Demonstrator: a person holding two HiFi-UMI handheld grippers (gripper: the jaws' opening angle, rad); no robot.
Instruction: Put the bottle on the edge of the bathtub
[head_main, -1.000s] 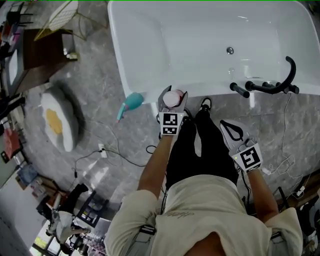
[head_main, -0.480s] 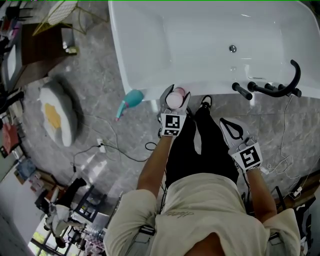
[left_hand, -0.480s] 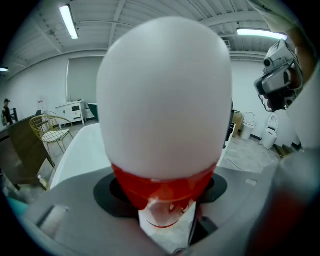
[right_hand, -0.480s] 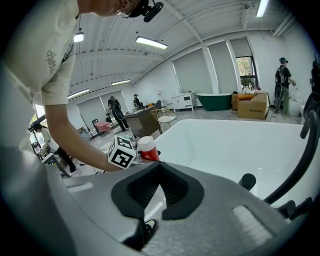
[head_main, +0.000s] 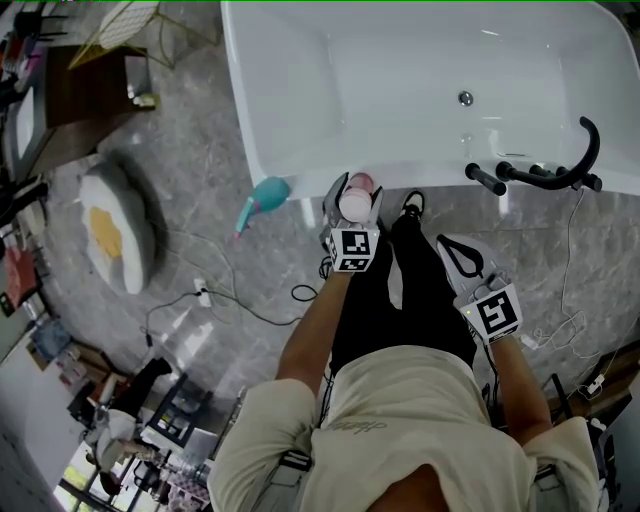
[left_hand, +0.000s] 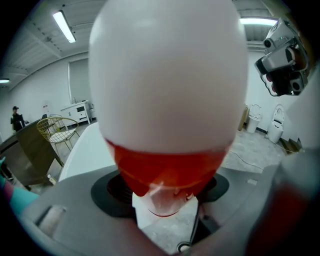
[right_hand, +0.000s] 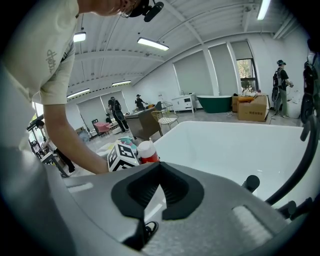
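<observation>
White-capped bottle (left_hand: 167, 100) with a red body fills the left gripper view. Left gripper (head_main: 352, 195) is clamped on it, one jaw on each side of the red part, cap pointing up toward the camera.

Head view: bottle sits at the near rim of the bathtub (head_main: 300, 120), roughly midway along that long side. Contact between the bottle's base and the rim: cannot tell, as the gripper covers it. The marker cube (head_main: 352, 250) on the left gripper lies just behind the bottle, on the person's side.

Right gripper (head_main: 462, 258): jaws together, black pads meeting in a V, nothing between them. It hangs over the grey marbled floor (head_main: 200, 150), near the tub's outer wall and well apart from the bottle. It points toward the black faucet (head_main: 545, 172) mounted on the rim. Its own view shows the tub's white inside, the faucet at the right edge, and the bottle beside the left cube in the distance.

Tub inside: drain (head_main: 465, 98) visible on the bottom.

Floor, left of the tub:
- teal object (head_main: 262, 200) lying near the tub corner
- thin cable (head_main: 230, 300) running across the stone
- round cushion (head_main: 115, 235) printed like a fried egg, further left

Person's black shoe (head_main: 411, 207) is by the tub wall, between the two grippers.
</observation>
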